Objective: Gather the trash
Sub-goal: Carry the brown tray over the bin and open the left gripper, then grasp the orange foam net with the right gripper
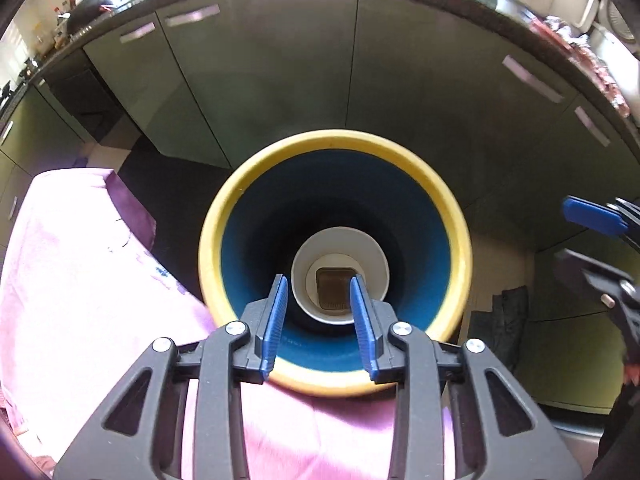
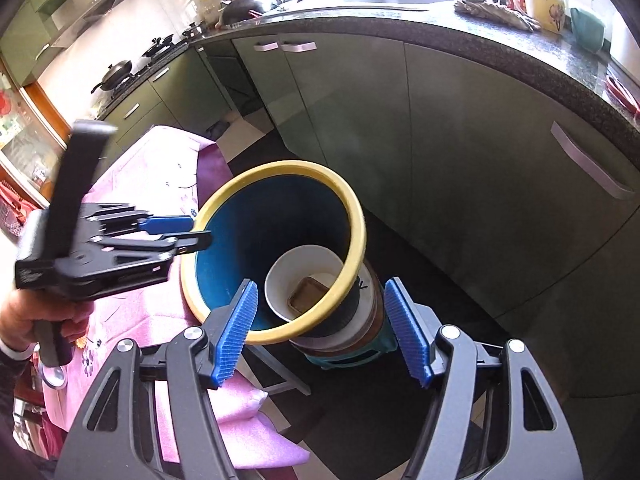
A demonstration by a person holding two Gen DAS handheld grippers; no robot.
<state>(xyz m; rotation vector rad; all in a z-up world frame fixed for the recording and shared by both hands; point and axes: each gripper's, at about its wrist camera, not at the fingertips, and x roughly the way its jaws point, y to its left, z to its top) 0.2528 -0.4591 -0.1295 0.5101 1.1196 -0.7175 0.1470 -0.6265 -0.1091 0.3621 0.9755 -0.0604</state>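
- Far left of the right-wrist view: a hand (image 2: 28, 320) wrapped around the handle of the left gripper (image 2: 192, 234), over the pink cloth (image 2: 168, 172) on the table.
- Left gripper tips reaching the near-left yellow rim of the bin (image 2: 224, 200); blue pads parted, nothing between them — seen from its own camera (image 1: 318, 312) as two blue fingers (image 1: 274, 324) standing apart directly above the bin's mouth.
- Bin (image 1: 332, 142): round, yellow-rimmed, blue inside, standing on the dark floor just beside the cloth-covered table edge, in front of the green cabinets (image 1: 280, 60).
- Deep inside the bin: a white paper cup (image 1: 340, 248), upright and open-mouthed, with a small brown squarish piece (image 1: 334, 280) lying in its bottom; same cup (image 2: 296, 268) and brown piece (image 2: 308, 296) visible from the right side.
- Right of the bin, low against its outer wall: a stack of banded things — white, brown, teal (image 2: 352, 340) — too crowded to name.
- Right gripper (image 2: 326, 332): pads spread wide, straddling the bin's near rim and that stack without pressing on either; holding nothing.
- Upper right: dark speckled countertop (image 2: 500, 52) with a mug (image 2: 544, 8) and a crumpled rag (image 2: 492, 10).
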